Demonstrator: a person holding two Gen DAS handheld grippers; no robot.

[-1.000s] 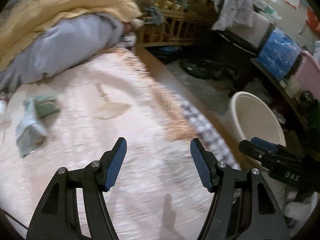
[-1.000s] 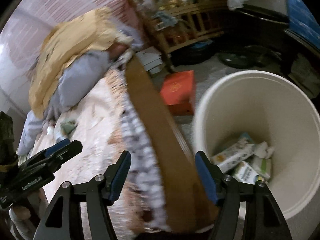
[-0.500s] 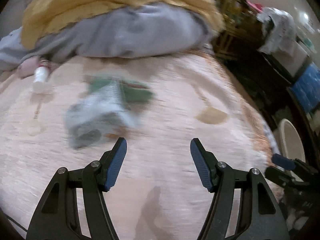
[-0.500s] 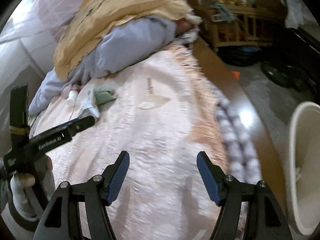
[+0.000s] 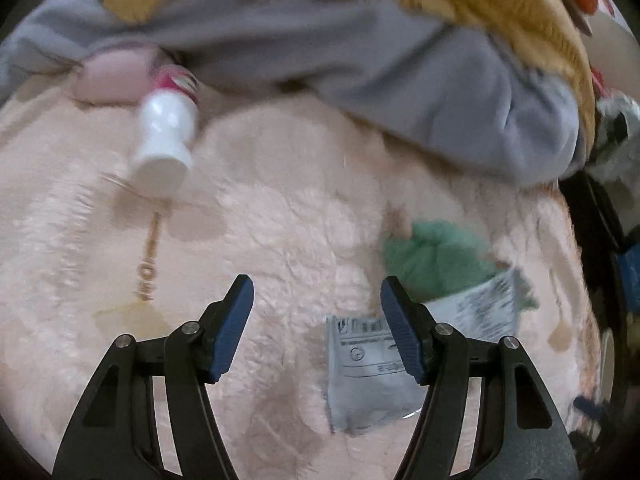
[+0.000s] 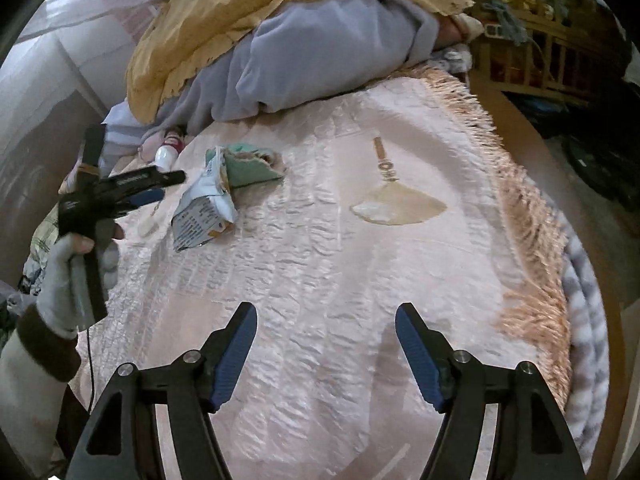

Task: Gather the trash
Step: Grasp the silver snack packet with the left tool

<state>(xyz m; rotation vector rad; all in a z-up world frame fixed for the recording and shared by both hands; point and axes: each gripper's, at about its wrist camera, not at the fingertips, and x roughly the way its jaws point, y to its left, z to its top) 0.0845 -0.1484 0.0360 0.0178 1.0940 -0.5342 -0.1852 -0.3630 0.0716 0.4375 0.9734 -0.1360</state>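
While both tools are spread and empty, left gripper [image 5: 316,326] hovers over the crumpled wrapper [image 5: 372,376] on the pink bedspread [image 5: 280,220]; contact unclear through blur. Right gripper [image 6: 326,354] sits well apart.

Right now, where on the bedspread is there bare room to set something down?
Bare: the wide stretch of pink bedspread between the right gripper and the fan motif, out to the fringe. Crowded: the far left, where the crumpled packet, green wrapper and white bottle lie by the left gripper.
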